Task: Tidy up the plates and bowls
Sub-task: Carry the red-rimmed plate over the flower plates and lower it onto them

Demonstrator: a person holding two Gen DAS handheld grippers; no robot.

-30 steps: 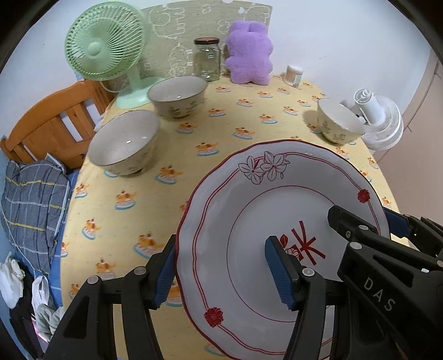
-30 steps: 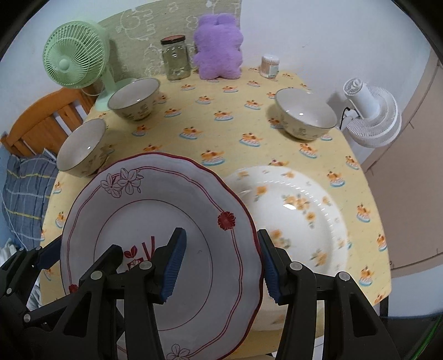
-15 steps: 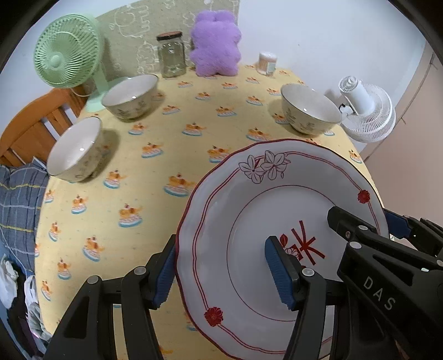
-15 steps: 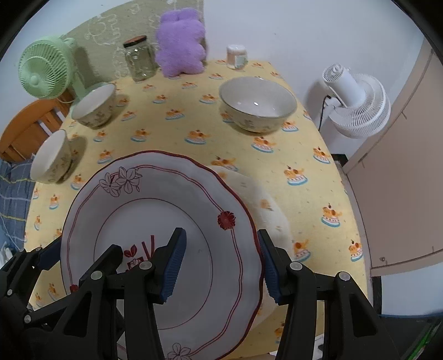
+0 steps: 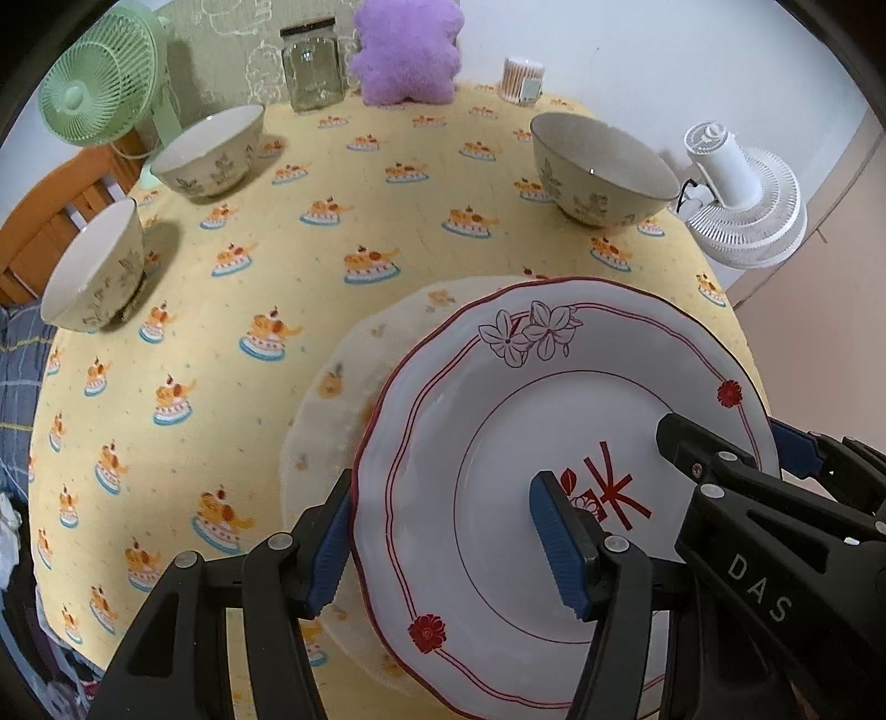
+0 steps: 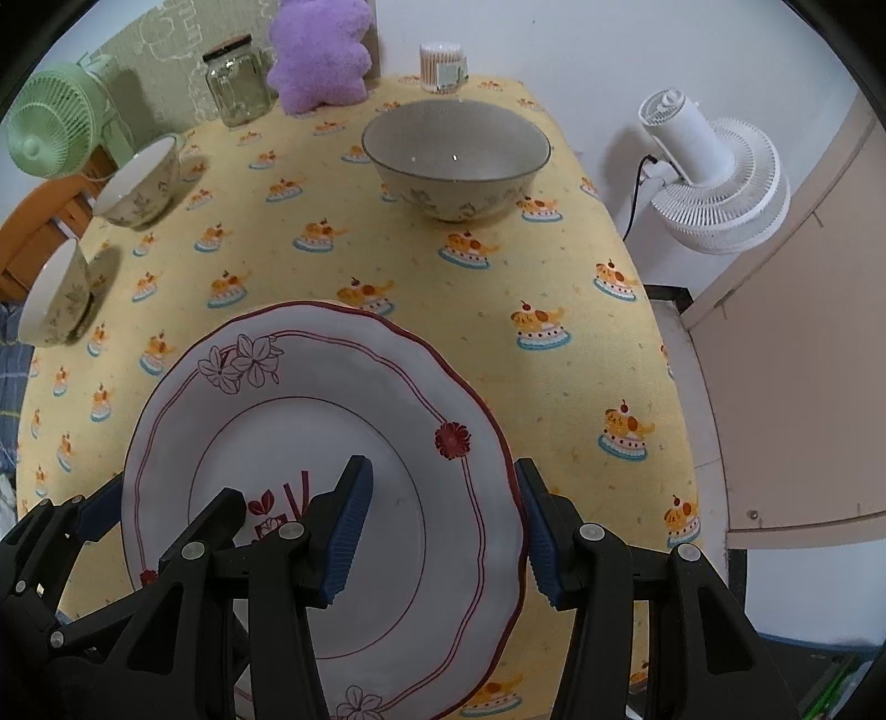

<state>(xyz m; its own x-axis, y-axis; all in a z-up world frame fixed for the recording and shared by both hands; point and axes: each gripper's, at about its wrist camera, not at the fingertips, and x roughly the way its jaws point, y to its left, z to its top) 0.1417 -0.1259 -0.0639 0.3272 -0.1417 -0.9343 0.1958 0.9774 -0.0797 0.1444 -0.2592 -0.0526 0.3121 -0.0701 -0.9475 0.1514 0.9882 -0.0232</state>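
Observation:
A white plate with red rim lines and red flowers [image 5: 554, 387] [image 6: 310, 421] hangs over the table, carried by both grippers. My left gripper [image 5: 443, 531] is shut on its left rim, one pad outside the edge and one on the inner face. My right gripper [image 6: 443, 526] is shut on the right rim in the same way. Under it lies a cream plate with orange flowers [image 5: 343, 387], mostly covered by the held plate. Three patterned bowls stand apart: one at the back right [image 5: 601, 171] [image 6: 454, 155], two at the left [image 5: 213, 149] [image 5: 94, 271].
On the yellow tablecloth [image 5: 387, 221], a glass jar [image 5: 310, 66], a purple plush [image 5: 407, 50] and a cotton-swab tub [image 5: 523, 77] line the far edge. A green fan [image 5: 97, 94] stands back left, a white fan [image 6: 709, 171] beyond the right edge. A wooden chair [image 5: 50, 232] is left.
Both grippers have carried the red-rimmed plate rightward across the table and lower. It has gone from beside the cream plate to above it. Both grips are unchanged.

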